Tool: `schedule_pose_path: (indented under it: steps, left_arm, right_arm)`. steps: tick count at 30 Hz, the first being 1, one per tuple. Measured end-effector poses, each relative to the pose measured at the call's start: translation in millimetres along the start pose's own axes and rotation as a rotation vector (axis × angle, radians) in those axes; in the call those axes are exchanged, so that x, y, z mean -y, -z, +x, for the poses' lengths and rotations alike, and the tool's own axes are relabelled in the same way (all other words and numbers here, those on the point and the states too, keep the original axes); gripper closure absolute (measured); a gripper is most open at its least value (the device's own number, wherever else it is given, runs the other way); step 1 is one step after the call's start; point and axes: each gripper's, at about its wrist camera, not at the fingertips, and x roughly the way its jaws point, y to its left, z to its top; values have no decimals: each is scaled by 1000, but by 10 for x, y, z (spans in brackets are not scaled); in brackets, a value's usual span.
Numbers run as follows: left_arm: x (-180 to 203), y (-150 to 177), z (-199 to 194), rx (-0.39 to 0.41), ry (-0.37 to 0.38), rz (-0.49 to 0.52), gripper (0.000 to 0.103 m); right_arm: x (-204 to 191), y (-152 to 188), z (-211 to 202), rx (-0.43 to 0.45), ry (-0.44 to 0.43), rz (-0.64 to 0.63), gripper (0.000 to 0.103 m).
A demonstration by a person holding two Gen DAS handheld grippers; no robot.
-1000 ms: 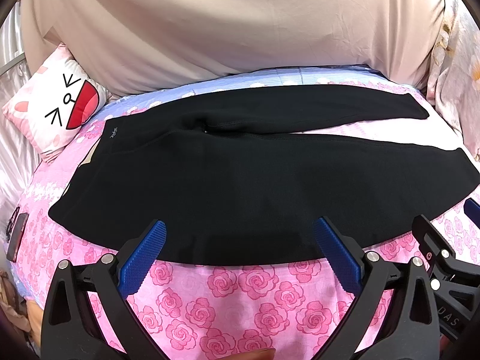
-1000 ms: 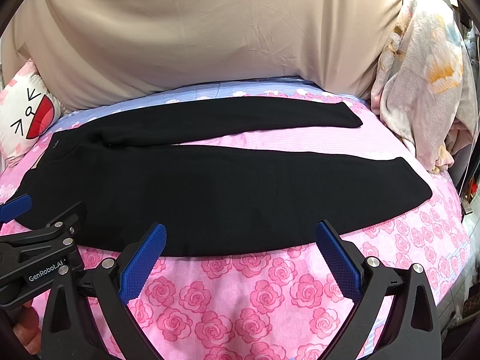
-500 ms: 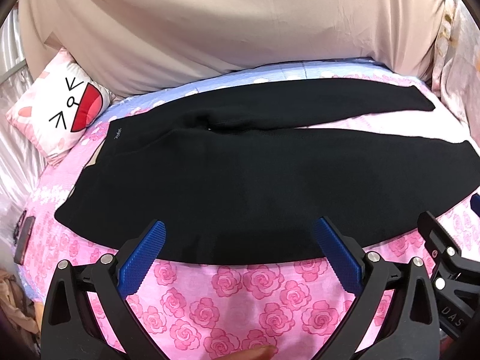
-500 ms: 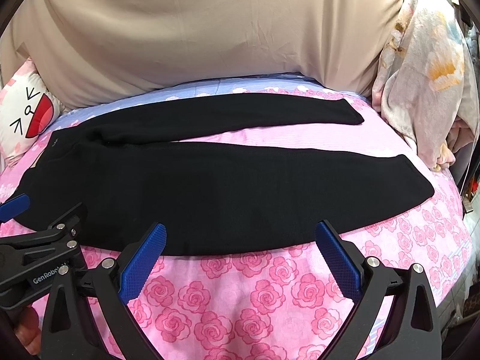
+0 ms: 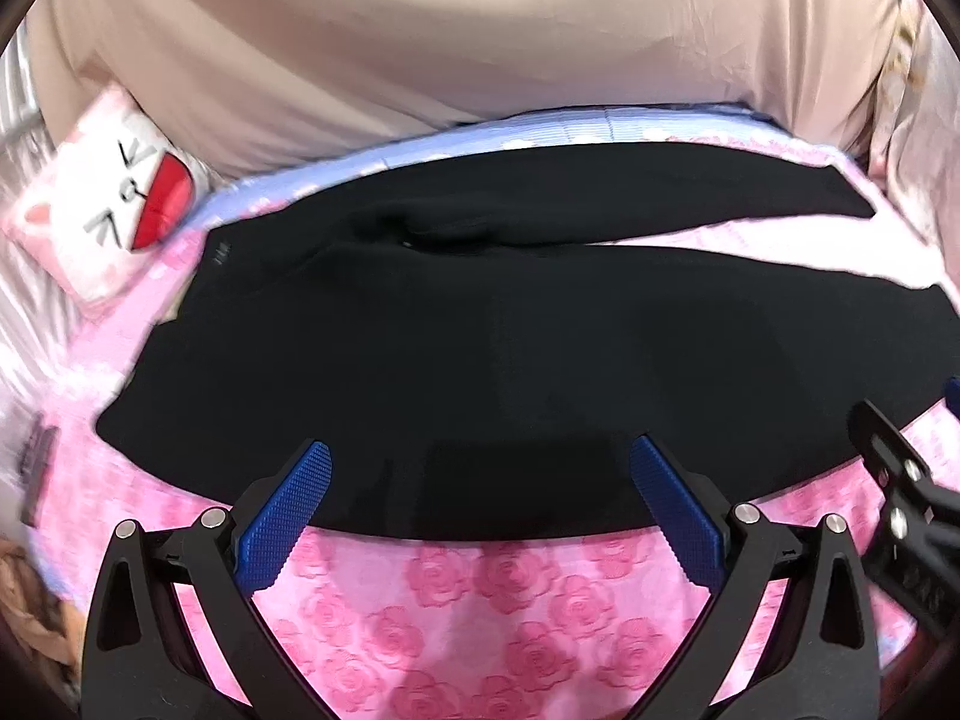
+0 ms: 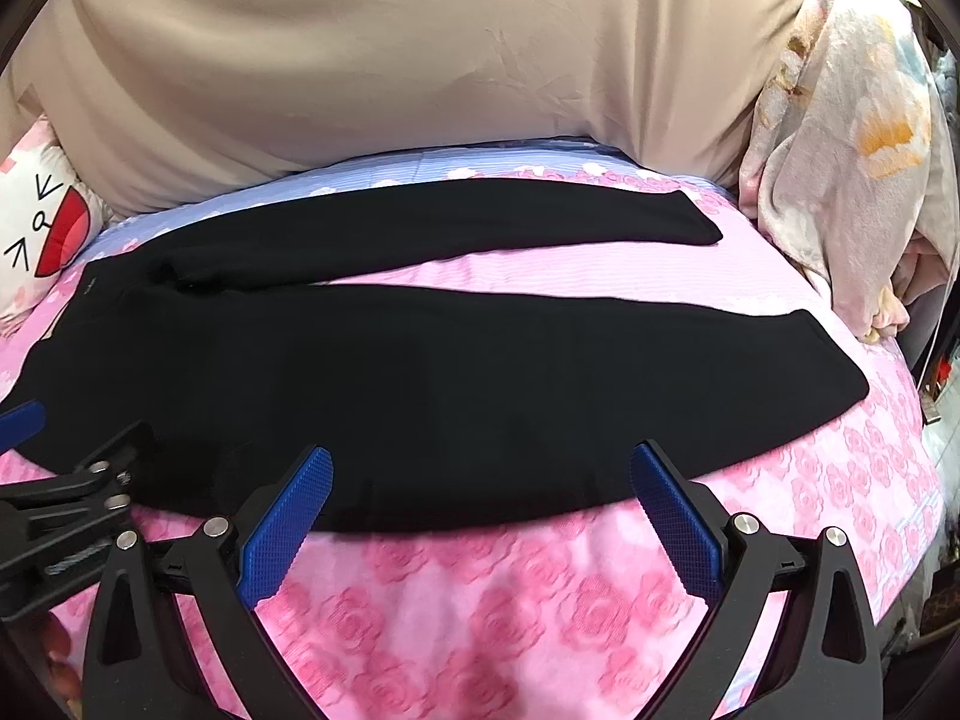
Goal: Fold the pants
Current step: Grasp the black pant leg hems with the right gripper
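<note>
Lying flat across the pink rose-patterned bedsheet point(image 6: 540, 612), the black fabric pants point(image 6: 456, 384) have their waist at left and legs spread rightward. Both left gripper point(image 5: 480, 480) and right gripper point(image 6: 480, 480) hover at the near hem, jaws released, holding nothing.

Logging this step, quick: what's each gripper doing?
Left gripper: open, holding nothing, over the black pants.
Right gripper: open, holding nothing.
</note>
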Motion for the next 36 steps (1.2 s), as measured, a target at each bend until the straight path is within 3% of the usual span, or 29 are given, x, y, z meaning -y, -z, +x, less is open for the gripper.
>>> schedule_pose_path:
  steps: [3,6,11,17,21,24,27,30,33,36]
  left_arm:
    - [-17,-2,114,-94,87,-16,5]
    - [43,25,205,-159,106,9,5]
    - [188,42,253,-208,199,69,6]
    - [27,-75,349,-198,357,-84,5]
    - [-154,-184,495,-228,350,-214,5]
    - [-362,-431,598,-246,252,-177,5]
    - [-815,-791,662,-148,74,-147,5]
    - [-1558,-1179,803,-35,-43,-247,5]
    - [-2357,-1519,1137,-24,-142,-383,5]
    - [-2920,-1735,1603,-58,-253,-414,5]
  right_arm:
    - [274,-170,114,3,-26,24,5]
    - [725,-444,326,6,-41,49,5]
    - [1545,-1108,1117,-34,5,39,5]
    - [2212,-1875,2109,-61,36,52,5]
    - [2389,-2162,2684,-130,74,60,5]
    - [2467,-2247,3018,-181,71,82,5]
    - [2503,-2266,3168,-182,38,102,5]
    - [2574,-2279,3207,-166,0,128,8]
    - [2589,-2300,3193,-147,-39,104,32]
    - [2569,-2309,3161,-141,-33,80,51]
